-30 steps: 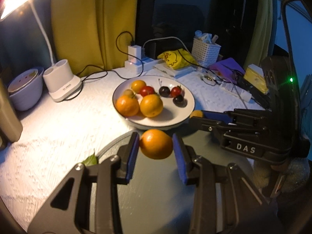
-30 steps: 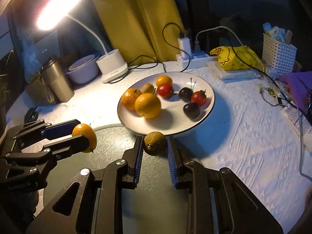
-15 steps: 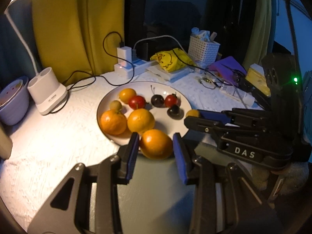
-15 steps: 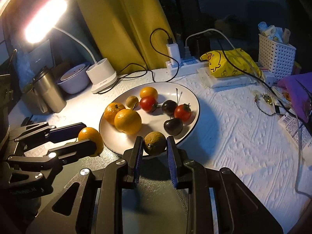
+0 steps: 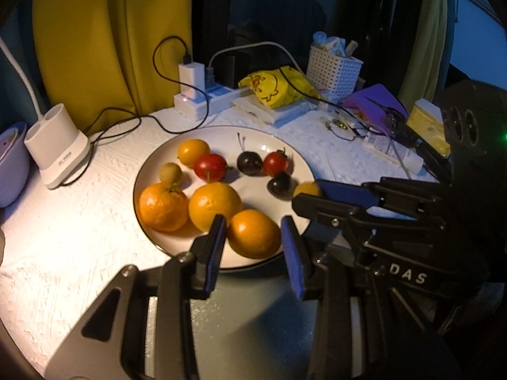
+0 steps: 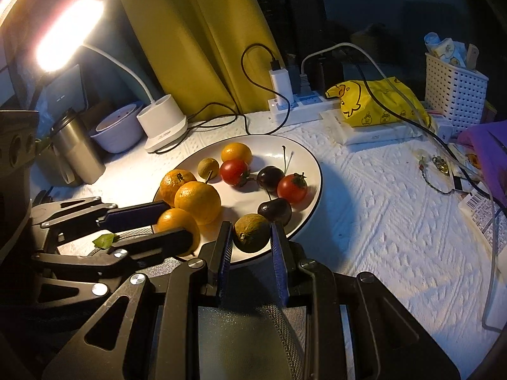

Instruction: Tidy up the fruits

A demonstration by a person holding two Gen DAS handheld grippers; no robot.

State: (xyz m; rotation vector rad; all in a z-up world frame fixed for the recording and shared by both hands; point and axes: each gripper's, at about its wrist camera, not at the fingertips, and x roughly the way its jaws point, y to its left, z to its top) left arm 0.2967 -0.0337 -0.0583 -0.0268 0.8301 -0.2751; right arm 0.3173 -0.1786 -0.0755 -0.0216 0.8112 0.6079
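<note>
A dim room with a yellow curtain (image 6: pixel 196 41) behind a desk (image 6: pixel 380 221) under white textured cloth, lit by a desk lamp (image 6: pixel 68 30) at our left.

The biggest thing on it is the white plate (image 5: pixel 304 161), near the desk's middle, with a power strip (image 6: pixel 304 101) and a yellow duck-print bag (image 6: pixel 377 104) behind it and a white basket (image 6: pixel 453 91) to the right.

On the plate we see two oranges at the left side, a smaller orange fruit at the back, two red tomatoes and two dark cherries toward the right.

Our left claw (image 5: pixel 253 237) reaches over the plate's near rim with an orange (image 5: pixel 253 233) between its blue pads. The fruit touches the left pad, while a thin gap shows at the right one, so we cannot tell whether the grip is firm.

Our right claw (image 6: pixel 250 237) is over the same near rim, just right of the left one. Its pads close on a brownish-green round fruit (image 6: pixel 252 232), which sits at the plate's edge beside a cherry (image 6: pixel 275 210).

A small green leaf (image 6: pixel 104 240) lies under the left claw.
</note>
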